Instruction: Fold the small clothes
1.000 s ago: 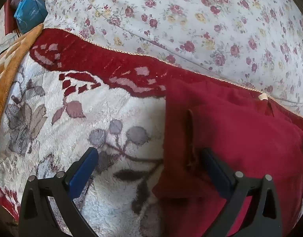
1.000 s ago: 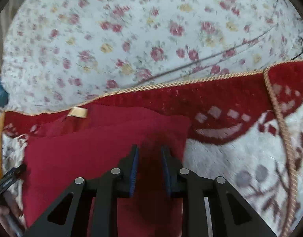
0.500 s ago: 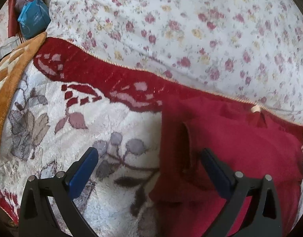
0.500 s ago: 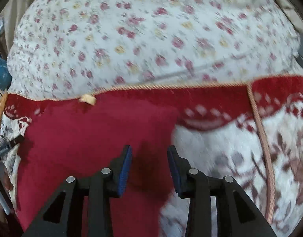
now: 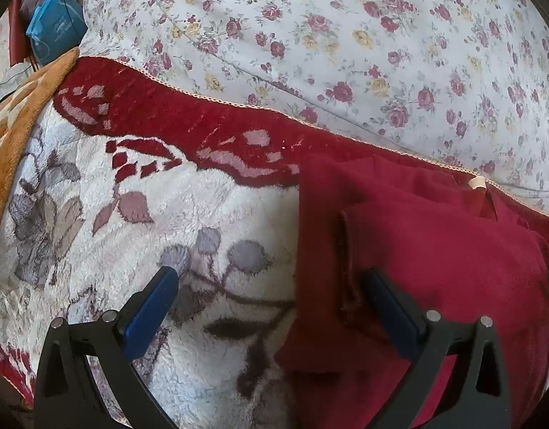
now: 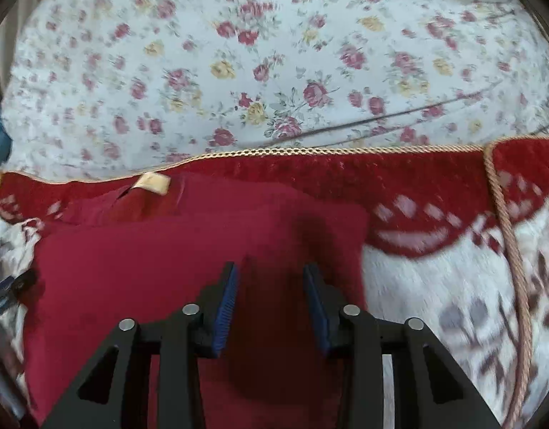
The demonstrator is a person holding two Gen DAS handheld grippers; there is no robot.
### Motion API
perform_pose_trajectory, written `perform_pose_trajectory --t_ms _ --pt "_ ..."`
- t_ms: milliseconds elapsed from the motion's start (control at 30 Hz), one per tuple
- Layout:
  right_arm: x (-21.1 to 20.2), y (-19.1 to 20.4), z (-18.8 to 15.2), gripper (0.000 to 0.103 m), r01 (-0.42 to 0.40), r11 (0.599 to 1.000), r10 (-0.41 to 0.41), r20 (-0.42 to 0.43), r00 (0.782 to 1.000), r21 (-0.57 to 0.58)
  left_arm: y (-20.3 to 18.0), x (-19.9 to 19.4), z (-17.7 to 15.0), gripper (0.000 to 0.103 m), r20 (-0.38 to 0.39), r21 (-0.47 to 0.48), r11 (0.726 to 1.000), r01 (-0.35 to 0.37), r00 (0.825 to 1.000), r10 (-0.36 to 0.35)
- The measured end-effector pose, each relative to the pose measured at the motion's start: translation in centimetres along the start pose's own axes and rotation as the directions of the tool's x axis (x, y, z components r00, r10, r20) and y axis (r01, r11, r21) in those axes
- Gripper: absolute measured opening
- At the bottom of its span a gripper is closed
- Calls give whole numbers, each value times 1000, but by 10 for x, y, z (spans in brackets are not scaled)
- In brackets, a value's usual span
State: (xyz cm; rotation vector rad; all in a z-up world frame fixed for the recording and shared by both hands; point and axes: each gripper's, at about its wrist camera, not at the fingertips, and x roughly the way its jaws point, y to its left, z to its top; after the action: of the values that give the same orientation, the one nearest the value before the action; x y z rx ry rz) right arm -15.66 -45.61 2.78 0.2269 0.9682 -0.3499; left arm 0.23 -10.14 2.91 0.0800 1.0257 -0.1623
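on the bed, atop a plush blanket [image 5: 217, 214] with a red border and leaf pattern, lies the garment [image 5: 435, 250], dark red, partly folded, its far edge near the blanket's gold cord trim [image 6: 310, 151]. beyond the trim: floral bedding [image 5: 346, 35].

left view, left to right: orange blanket [image 5: 9, 136] at the frame edge, a blue bag [image 5: 54, 32] far back, then bare plush, then the garment filling the right half. left gripper [image 5: 270, 307] has its jaws spread wide, nothing pinched; the left finger is over bare plush, the right over the cloth beside a raised seam [image 5: 346, 261].

right view: garment in the left and centre, bare blanket to the right. right gripper [image 6: 270, 300] sits over the cloth, its jaws opening; red fabric shows through the gap but the pads do not press on it.

handling, judged: light, limp knit or fleece-like cloth, no stiffness; it should drape and sag wherever unsupported and may cling to the plush pile. not fragile, not slippery. best hold is probably a pinch at a corner or along a doubled edge or the seam, where layers give the pads some bulk. a single layer mid-panel would likely bunch.

hard to read: garment type unknown; a pale tag [image 6: 151, 183] at the far edge suggests a neckline. the near hem is hidden under both grippers. layer count unclear. the right view is motion-blurred. a dark object at its left rim [image 6: 6, 286] can't be identified.
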Motion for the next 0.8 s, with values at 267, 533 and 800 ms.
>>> perform_pose_trajectory --t_ms 267,533,800 --pt "-10 -35 -27 60 22 996 -18 -44 999 86 0 -10 -4 103 16 4 1000 7 1000 -7" --pt "-39 -17 -27 61 -23 998 21 25 999 53 8 -9 -2 103 -5 -39 999 33 999 -33" --pt "-21 -20 -37 67 -25 996 30 -58 998 91 15 -17 -8 103 1 -49 997 52 999 -52"
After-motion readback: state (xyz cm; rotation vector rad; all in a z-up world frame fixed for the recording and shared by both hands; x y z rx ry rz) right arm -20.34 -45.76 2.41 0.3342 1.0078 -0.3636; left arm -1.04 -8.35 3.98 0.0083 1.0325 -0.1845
